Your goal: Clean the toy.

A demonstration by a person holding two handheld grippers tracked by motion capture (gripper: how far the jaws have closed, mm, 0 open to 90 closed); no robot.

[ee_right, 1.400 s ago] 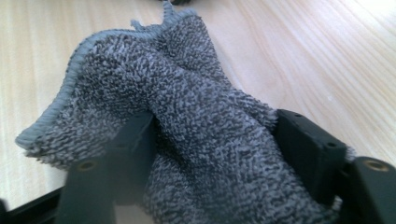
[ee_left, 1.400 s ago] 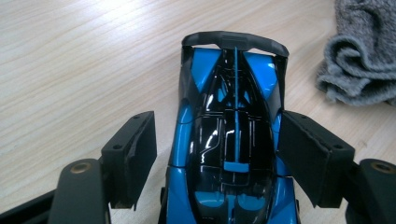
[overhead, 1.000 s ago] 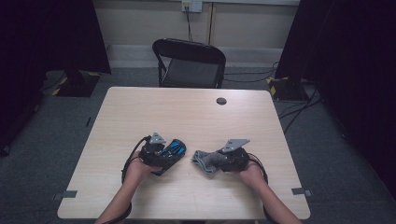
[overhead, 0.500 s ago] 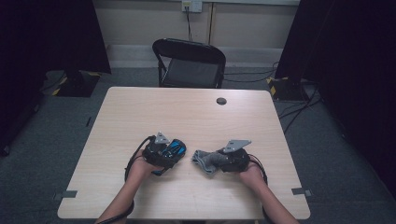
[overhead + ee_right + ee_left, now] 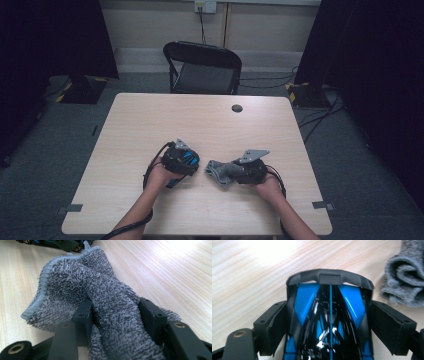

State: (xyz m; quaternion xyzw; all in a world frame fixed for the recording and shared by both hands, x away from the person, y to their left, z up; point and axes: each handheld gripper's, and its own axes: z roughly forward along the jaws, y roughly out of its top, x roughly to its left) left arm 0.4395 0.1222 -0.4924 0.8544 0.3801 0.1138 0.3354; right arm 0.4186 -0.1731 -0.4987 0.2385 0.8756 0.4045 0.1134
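On the pale wooden table (image 5: 150, 125) the work looks like wiping a toy car with a cloth, and both things sit close together near the person's edge, at the middle. The left gripper (image 5: 189, 161) has the blue and black toy car (image 5: 329, 315) lengthwise between its jaws, nose pointing away. The pads lie against the car's two flanks, though the jaws have just been easing open, so the hold is probably light. The right gripper (image 5: 226, 173) is clenched on a bunched grey cloth (image 5: 100, 290), whose loose hemmed edge pokes out ahead of the jaws, just beside the car and apart from it. To do this well, I would first firm up the left grip or rest the car's wheels flat on the table, since a glossy shell can slip or roll when pushed from the side. Then bring the cloth's free edge, not the hard jaw tips, onto the shell. Stroke along the car's length, from bumper toward roof, with gentle pressure. Keep the hard jaws clear of the paint, and shift the cloth if its fold goes flat.
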